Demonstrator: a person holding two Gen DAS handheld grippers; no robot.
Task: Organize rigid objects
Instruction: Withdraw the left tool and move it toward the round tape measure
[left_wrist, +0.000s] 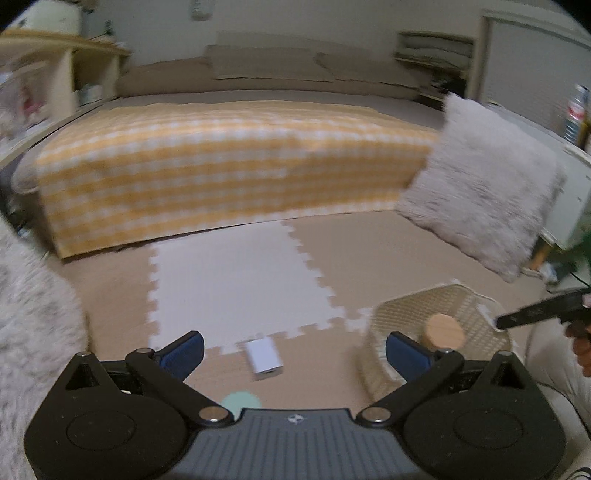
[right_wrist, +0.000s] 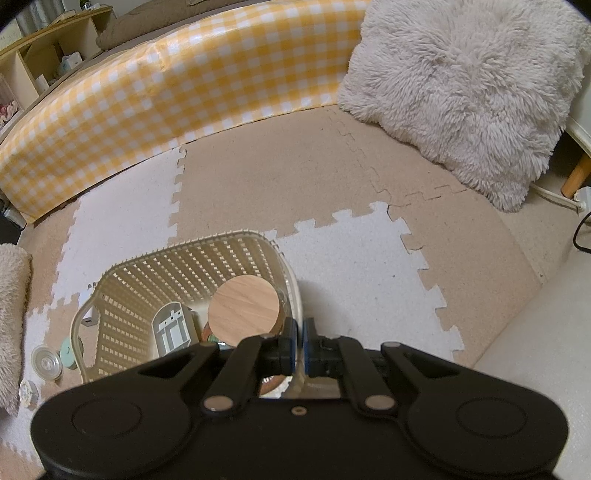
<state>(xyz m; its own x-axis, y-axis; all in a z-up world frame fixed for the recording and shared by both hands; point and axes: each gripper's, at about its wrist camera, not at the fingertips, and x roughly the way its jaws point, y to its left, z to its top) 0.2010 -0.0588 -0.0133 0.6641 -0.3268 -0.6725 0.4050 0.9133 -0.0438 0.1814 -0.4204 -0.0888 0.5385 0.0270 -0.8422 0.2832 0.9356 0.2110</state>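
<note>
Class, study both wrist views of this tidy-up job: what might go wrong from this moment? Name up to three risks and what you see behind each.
1. The right gripper is shut on the basket rim; pulling may tip it, and the jar with the wooden lid inside could topple.
2. The left gripper is open above the white adapter; the left wrist view is blurred, so a hasty grasp may miss.
3. Small round items lying outside the basket might get overlooked.

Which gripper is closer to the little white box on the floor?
Left. The left gripper is open with the white box lying right between its fingers. The right gripper is shut on the basket rim, off to the box's right.
</note>
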